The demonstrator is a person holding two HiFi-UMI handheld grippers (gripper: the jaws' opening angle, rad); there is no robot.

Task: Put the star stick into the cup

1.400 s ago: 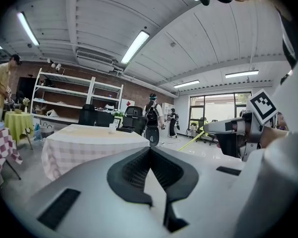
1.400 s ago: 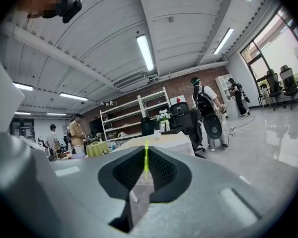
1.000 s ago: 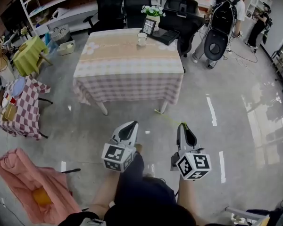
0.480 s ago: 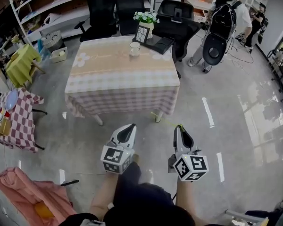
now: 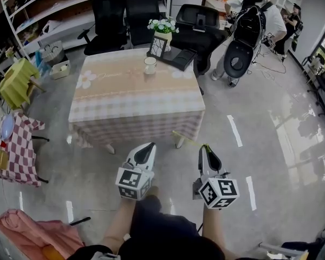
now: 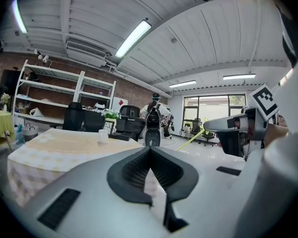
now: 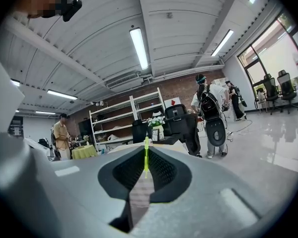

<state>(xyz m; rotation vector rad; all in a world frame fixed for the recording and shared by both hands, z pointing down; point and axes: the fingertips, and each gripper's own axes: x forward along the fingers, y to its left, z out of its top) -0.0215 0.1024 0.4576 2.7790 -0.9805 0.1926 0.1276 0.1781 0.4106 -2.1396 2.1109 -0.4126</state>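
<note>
Closer now: the person has walked up on the table (image 5: 135,104), which has slid down and nearer in the head view over the last second, and the cup (image 5: 150,65) on its far half has come along with it. Both grippers have kept the same pose in front of the body, so nothing has changed in the grip, only in the distance.

The right gripper (image 5: 206,147) is pinched shut on the star stick (image 5: 188,138). Its thin yellow-green shaft is clamped between the pads and pokes out forward and to the left, over the floor, just short of the table's near edge. I cannot make out the star end. The left gripper (image 5: 149,144) has its jaws together with nothing between them.

The cup stands upright, near the picture frame (image 5: 156,46) and the flowers (image 5: 163,26), well apart from the stick. By my reckoning this is the approach. More steps and a long reach across the cloth are needed before the stick can be tipped in.
</note>
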